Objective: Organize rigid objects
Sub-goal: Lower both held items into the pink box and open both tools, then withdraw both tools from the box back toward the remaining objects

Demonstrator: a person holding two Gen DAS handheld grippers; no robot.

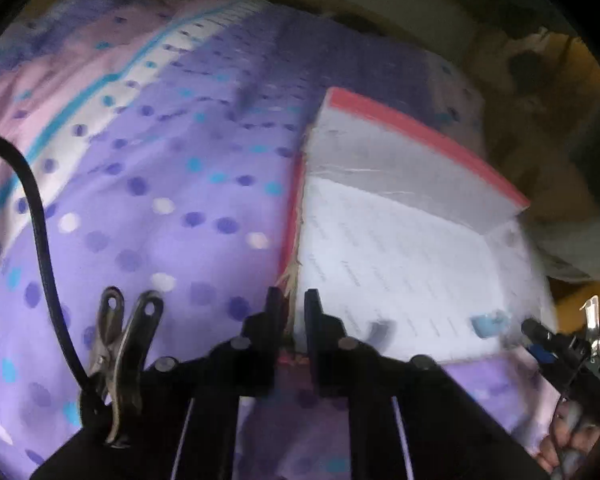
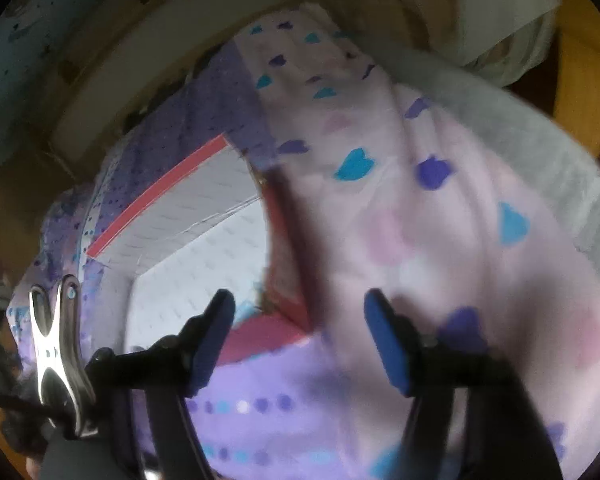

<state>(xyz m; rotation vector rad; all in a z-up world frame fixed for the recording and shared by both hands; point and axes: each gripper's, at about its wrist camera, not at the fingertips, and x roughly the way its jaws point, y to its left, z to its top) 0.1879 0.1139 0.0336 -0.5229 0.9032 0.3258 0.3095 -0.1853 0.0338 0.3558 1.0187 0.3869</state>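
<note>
Bedsheet (image 1: 148, 208): purple, dotted, spread under everything you see.
Your left gripper (image 1: 292, 312): fingers nearly together, pinching the frayed spine edge of the book (image 1: 412, 248).
Book: lying open on the sheet, red cover, pages up.
Your right gripper (image 2: 300, 332): fingers wide apart, holding nothing, at the book's near corner.
</note>
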